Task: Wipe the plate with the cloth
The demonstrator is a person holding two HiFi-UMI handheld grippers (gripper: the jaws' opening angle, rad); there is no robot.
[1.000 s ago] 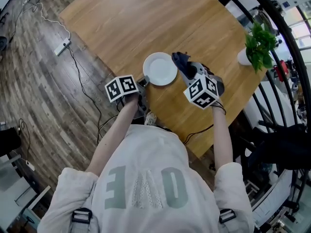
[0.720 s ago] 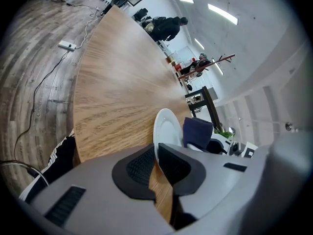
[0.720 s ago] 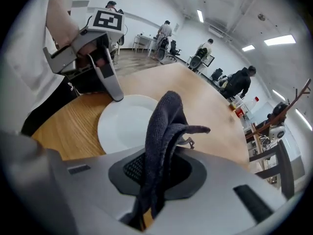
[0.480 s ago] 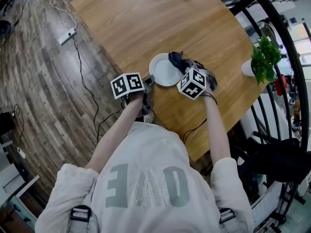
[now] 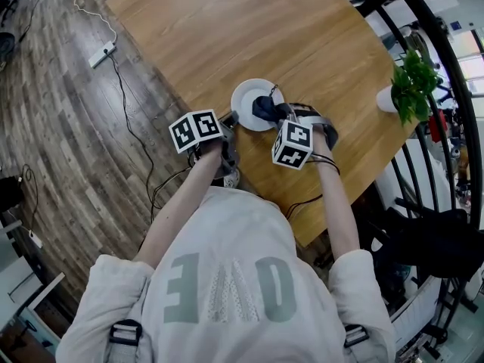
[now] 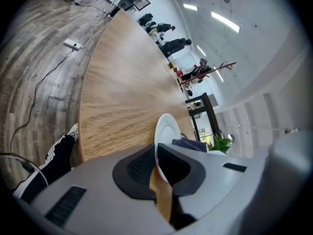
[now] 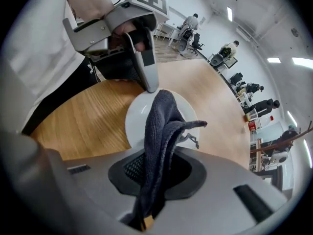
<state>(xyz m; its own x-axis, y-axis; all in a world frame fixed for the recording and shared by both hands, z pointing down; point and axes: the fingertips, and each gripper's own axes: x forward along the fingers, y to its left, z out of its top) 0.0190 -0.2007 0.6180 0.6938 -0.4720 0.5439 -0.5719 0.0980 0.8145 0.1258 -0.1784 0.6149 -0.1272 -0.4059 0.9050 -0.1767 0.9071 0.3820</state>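
Two grippers sit at the near edge of the wooden table point(image 5: 227, 29). My left gripper point(image 5: 229, 117), jaws just closing, pinches the white plate point(image 5: 243, 95) by its rim. My right gripper point(image 5: 277, 113) clamps the dark cloth point(image 5: 265, 108) over it. Loads of bare tabletop beyond, with a potted plant point(image 5: 412, 88) far right.

Left gripper point(image 5: 228, 119): angled gently downward; jaws just drawn closer, clamped on plate point(image 5: 245, 97) rim. Right gripper point(image 5: 277, 111): tipped steeply downward; jaws clamped on cloth point(image 5: 265, 107).

Part of plate point(image 5: 243, 97) hidden under cloth point(image 5: 265, 109); cloth end buried btw right gripper point(image 7: 159, 164) fingers.
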